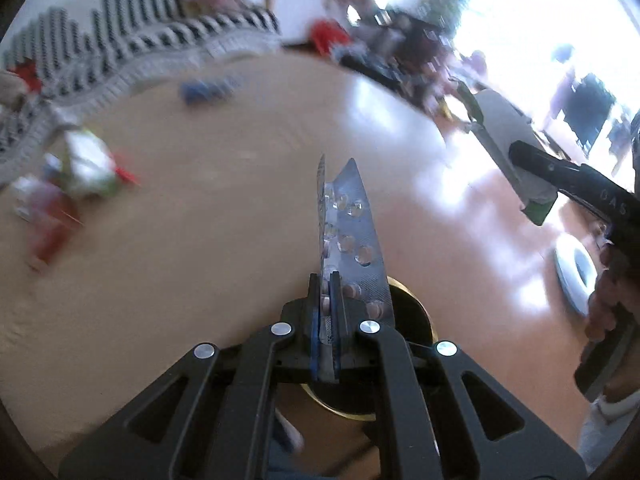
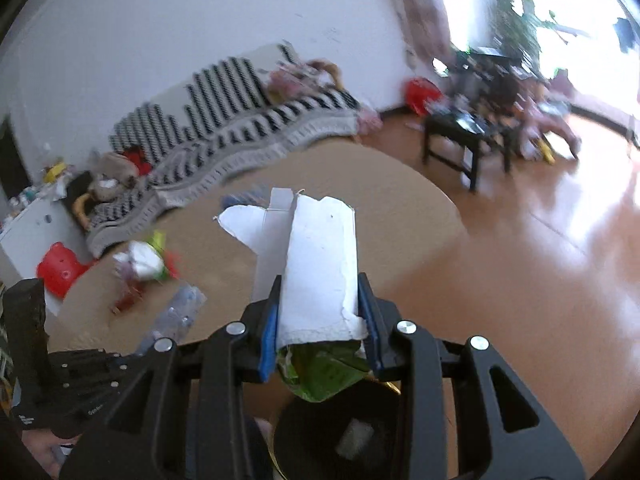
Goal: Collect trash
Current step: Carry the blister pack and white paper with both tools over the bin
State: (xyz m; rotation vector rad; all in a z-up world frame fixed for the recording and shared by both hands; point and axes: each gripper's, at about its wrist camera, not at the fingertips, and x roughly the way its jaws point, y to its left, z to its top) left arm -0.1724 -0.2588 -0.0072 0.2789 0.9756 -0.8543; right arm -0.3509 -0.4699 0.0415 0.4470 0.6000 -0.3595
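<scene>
Left gripper (image 1: 325, 312) is clamping a foil blister pack (image 1: 352, 236), holding it above the tan rug (image 1: 200, 240). Right gripper (image 2: 320, 320) is squeezing a torn white carton (image 2: 316, 272) over a dark bin (image 2: 340, 432).

The round table (image 2: 304, 184) has a bare stretch through its middle and right side, open to a pass. Its left part is obstructed by crumpled wrappers (image 2: 144, 262) and a clear plastic bottle (image 2: 176, 312), lying near each other. A blue item (image 1: 206, 90) lies at the far edge. Beyond it a striped sofa (image 2: 224, 120) blocks the way. A dark side table (image 2: 468, 136) stands on the open floor (image 2: 560, 260) to the right.
</scene>
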